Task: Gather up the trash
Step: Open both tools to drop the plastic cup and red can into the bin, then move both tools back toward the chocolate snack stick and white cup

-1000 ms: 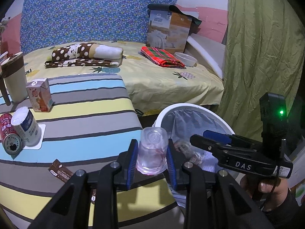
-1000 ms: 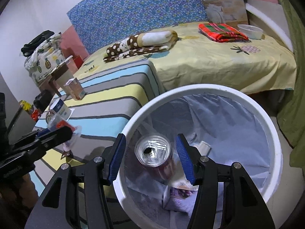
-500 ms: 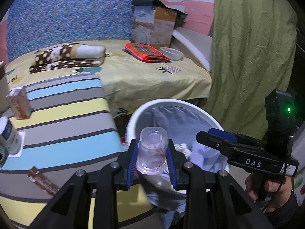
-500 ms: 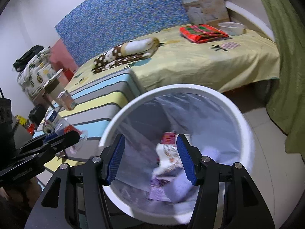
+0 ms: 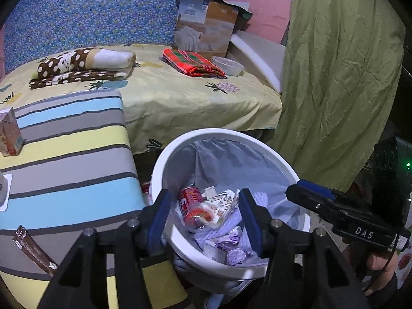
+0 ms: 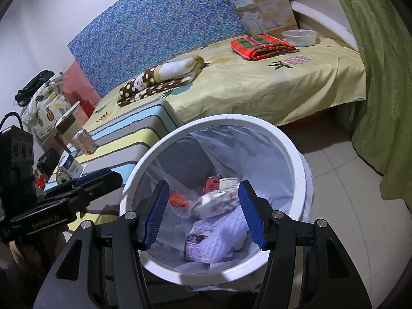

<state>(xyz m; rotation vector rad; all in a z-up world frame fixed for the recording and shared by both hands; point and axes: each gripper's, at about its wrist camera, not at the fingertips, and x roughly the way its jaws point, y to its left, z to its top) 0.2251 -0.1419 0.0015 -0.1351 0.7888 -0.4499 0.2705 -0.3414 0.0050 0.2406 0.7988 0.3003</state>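
A white trash bin [image 5: 221, 134] with a pale liner stands beside the striped table [image 5: 67, 154]; it also shows in the right wrist view [image 6: 231, 119]. Inside lie a red can [image 5: 189, 200], a clear plastic cup [image 5: 203, 215] and several wrappers and cartons. My left gripper [image 5: 203, 219] is open and empty above the bin. My right gripper [image 6: 203, 216] is open and empty above the bin too, and shows in the left wrist view [image 5: 311, 197]. On the table lie a brown snack wrapper [image 5: 33, 249] and a small carton [image 5: 10, 132].
A bed [image 5: 180, 97] with folded cloths, a bowl and a cardboard box stands behind the bin. A green curtain [image 5: 340, 77] hangs at the right. Further cups and cans stand at the table's left end [image 6: 69, 167]. Tiled floor [image 6: 347, 206] lies right of the bin.
My left gripper moved right over the bin and opened; the clear cup it held now lies in the bin. My right gripper let go of the can earlier and stays open.
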